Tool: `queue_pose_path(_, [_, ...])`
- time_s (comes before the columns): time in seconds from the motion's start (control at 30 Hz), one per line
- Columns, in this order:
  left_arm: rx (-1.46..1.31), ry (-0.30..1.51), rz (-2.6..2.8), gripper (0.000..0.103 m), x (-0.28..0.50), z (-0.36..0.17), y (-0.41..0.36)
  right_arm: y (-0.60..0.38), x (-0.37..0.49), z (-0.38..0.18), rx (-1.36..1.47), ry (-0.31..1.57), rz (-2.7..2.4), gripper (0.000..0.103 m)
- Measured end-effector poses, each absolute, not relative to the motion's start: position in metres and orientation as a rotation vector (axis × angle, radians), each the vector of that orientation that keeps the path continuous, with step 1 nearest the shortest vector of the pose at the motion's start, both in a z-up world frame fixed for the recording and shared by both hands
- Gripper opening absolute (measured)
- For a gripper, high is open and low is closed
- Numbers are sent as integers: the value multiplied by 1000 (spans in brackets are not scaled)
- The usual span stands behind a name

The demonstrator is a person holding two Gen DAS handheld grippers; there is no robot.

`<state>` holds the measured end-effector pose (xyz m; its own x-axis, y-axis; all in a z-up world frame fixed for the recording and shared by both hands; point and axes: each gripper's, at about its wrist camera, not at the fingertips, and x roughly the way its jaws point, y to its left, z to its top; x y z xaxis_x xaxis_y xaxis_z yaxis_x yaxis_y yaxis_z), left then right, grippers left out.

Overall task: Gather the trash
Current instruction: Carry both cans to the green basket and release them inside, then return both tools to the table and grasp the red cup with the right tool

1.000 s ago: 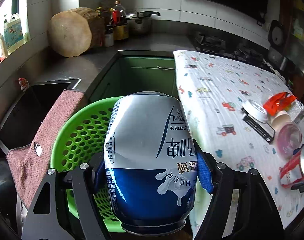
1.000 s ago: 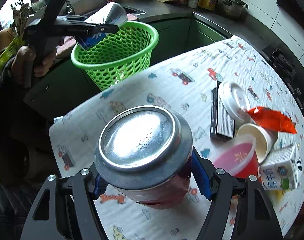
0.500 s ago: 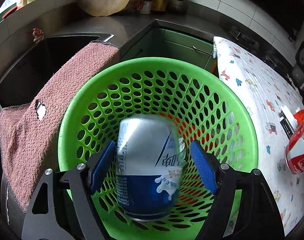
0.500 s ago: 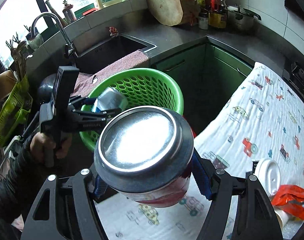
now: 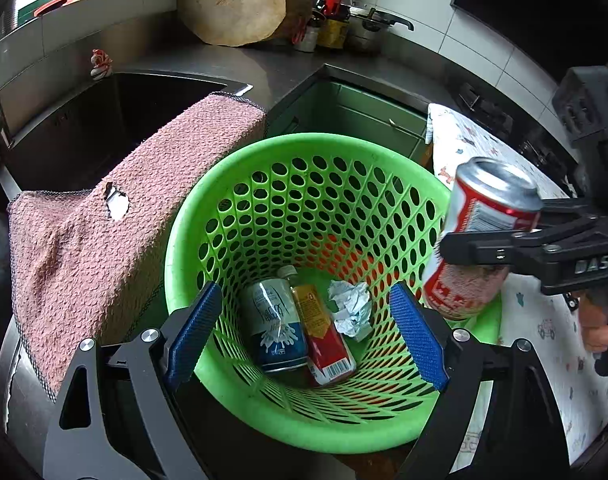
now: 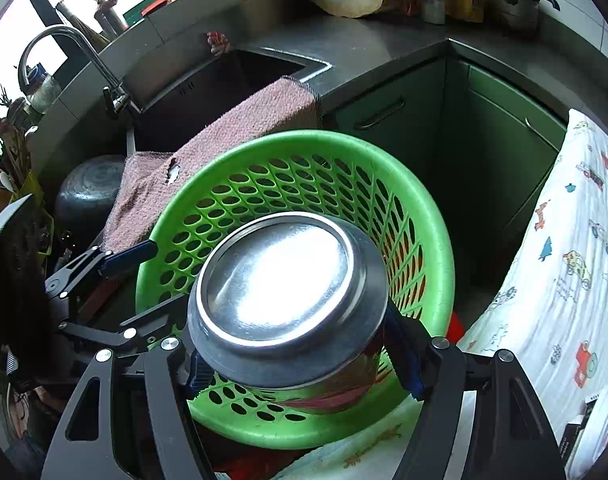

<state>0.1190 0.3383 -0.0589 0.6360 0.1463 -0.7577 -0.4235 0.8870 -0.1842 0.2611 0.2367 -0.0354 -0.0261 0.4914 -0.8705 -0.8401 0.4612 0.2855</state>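
Left hand-held gripper (image 5: 305, 334): spread, empty, above green basket (image 5: 383, 152). Basket contents, 3 pcs: 1 blue can (image 5: 278, 332), 1 bottle (image 5: 321, 336), 1 crumpled paper (image 5: 349, 308). Right hand-held gripper (image 6: 300, 350): pinching 1 red can (image 5: 479, 236) over basket rim. 1 pink towel (image 5: 104, 232) beside basket.

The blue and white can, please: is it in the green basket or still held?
In the basket. The blue and white can lies on its side on the green basket floor, with the left gripper open above it.
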Motion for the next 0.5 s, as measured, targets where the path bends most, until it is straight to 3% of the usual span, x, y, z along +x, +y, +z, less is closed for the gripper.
queue_pose_path(0.23, [-386,801,340,87,105,-57,341,255,255,-68,-453,1221,1063,70])
queue_pose_path(0.3, [-395,802,340,87,105,-58,342,255,254,-64,-439,1195,1068,84])
queue_pose_path(0.5, [-389,801,337,87,105,-55,336,236,255,-33,-382,1110,1075,86])
